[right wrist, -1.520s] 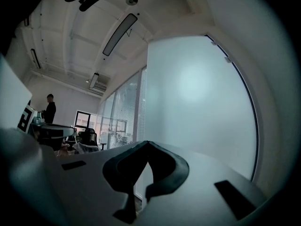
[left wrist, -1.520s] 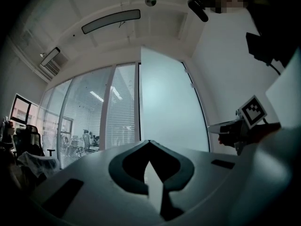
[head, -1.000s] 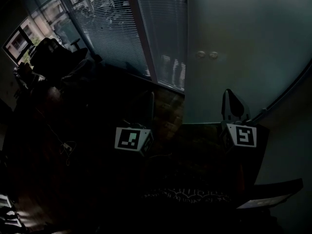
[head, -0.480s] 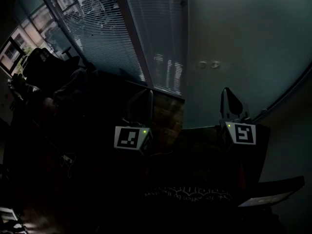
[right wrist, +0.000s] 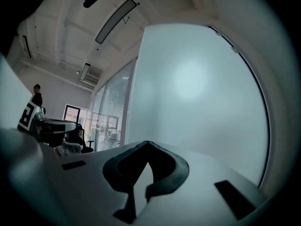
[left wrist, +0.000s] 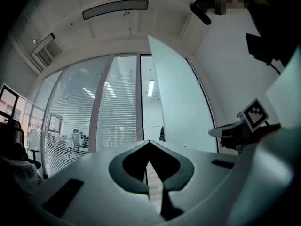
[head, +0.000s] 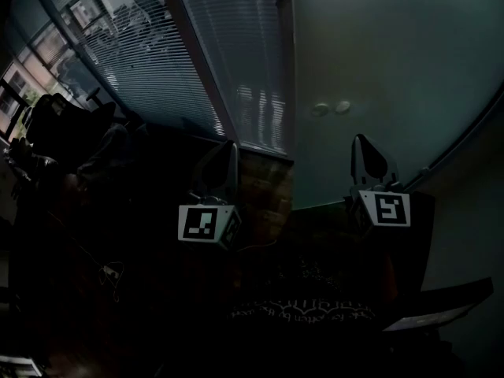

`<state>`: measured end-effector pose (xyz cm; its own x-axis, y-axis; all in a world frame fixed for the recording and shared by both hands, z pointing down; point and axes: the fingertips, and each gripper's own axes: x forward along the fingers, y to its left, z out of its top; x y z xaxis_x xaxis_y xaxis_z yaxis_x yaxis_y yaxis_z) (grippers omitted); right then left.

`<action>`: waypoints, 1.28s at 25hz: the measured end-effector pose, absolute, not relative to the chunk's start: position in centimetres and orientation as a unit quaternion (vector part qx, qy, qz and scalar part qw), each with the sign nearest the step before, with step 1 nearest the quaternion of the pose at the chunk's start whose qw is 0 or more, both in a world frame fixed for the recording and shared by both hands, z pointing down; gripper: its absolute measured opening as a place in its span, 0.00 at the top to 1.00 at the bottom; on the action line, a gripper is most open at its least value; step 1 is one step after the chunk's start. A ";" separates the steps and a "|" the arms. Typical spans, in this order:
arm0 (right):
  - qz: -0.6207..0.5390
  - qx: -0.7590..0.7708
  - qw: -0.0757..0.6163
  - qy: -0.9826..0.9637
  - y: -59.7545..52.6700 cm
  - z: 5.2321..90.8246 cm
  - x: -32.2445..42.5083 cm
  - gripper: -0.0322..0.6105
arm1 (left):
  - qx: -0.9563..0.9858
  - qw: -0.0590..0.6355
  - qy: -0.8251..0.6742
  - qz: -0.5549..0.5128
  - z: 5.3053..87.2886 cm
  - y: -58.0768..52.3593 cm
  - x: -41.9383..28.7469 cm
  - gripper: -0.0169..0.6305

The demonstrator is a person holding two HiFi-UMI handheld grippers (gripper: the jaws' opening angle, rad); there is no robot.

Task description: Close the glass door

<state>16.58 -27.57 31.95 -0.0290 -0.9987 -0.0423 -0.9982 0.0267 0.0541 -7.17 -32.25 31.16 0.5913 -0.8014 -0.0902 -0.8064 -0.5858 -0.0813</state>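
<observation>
The frosted glass door fills the upper right of the dark head view, its free edge next to the blind-covered glass wall. Two round fittings sit on the door. My right gripper points level at the door panel, jaws shut and empty. The door fills the right gripper view close ahead, and I cannot tell whether the gripper touches it. My left gripper is shut and empty, aimed at the gap beside the door's edge.
A glass wall with blinds runs along the left, with an office chair beside it. A brick-patterned floor strip lies below the door edge. A white wall stands right of the door.
Both grippers have moved forward toward the door and sit higher in the head view. The blinds wall and the door edge have shifted left in that view.
</observation>
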 end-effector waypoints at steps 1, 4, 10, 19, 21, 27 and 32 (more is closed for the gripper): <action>-0.033 0.697 0.004 -0.716 -28.1 32.1 16.7 0.95 | -0.890 0.056 0.452 0.021 31.3 -32.8 -7.1 0.97; -0.032 0.694 0.006 -0.719 -29.7 32.3 17.2 0.95 | -0.887 0.054 0.458 0.021 31.3 -34.2 -6.9 0.97; -0.031 0.690 0.006 -0.723 -32.6 32.4 18.0 0.95 | -0.885 0.056 0.462 0.013 31.4 -37.0 -6.1 0.97; -0.039 0.686 0.002 -0.727 -35.7 32.1 18.9 0.95 | -0.886 0.063 0.458 0.014 30.9 -40.6 -4.2 0.97; -0.042 0.685 0.005 -0.727 -36.2 32.4 18.8 0.95 | -0.884 0.067 0.462 0.015 31.0 -41.3 -4.3 0.97; -0.030 0.677 0.015 -0.735 -37.6 33.9 19.3 0.89 | -0.885 0.051 0.462 0.014 32.0 -41.9 -3.7 0.97; 0.007 0.665 0.047 -0.745 -38.7 37.1 18.4 0.76 | -0.881 0.048 0.470 0.001 32.5 -42.0 -4.1 0.97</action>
<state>18.39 -38.70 37.14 -0.1101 -0.9907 0.0802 -0.9921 0.1145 0.0517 -4.15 -42.05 32.53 0.5585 -0.8282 -0.0468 -0.8284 -0.5539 -0.0837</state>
